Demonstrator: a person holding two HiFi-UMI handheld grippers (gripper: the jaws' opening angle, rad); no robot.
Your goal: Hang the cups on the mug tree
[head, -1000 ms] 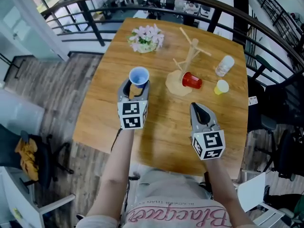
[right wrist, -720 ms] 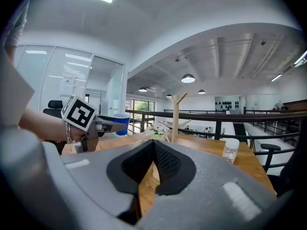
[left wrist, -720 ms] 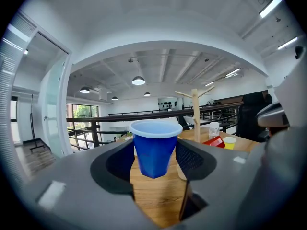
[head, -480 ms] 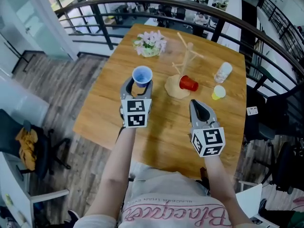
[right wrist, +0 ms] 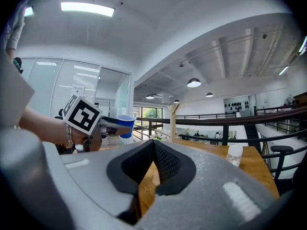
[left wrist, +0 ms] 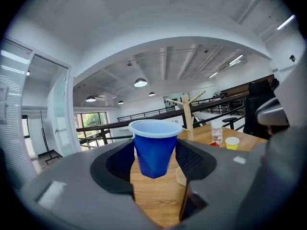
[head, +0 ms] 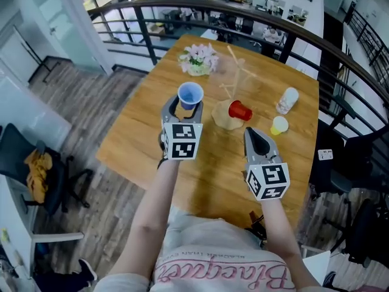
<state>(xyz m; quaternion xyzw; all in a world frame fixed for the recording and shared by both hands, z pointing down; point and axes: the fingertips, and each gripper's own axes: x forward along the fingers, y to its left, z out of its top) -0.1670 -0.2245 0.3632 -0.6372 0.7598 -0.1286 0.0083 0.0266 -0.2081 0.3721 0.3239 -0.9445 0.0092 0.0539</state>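
Note:
My left gripper [head: 189,103] is shut on a blue cup [head: 190,94], held upright above the table; its pads press the cup's sides [left wrist: 154,150]. The wooden mug tree [head: 238,76] stands just right of it, its pegs bare [left wrist: 186,113]. A red cup [head: 240,110] lies on its side on the tree's base. A small yellow cup [head: 279,125] stands further right. My right gripper [head: 254,135] hovers nearer to me, shut with nothing in it [right wrist: 151,161]. From the right gripper view the blue cup [right wrist: 126,125] shows at the left.
A clear plastic bottle [head: 287,100] lies beyond the yellow cup. A bunch of pink flowers [head: 199,58] sits at the table's [head: 146,145] far edge. A dark railing [head: 255,14] curves behind the table, and office chairs stand on the floor around it.
My left gripper has carried the blue cup a little up and toward the mug tree. The right gripper has stayed almost still.

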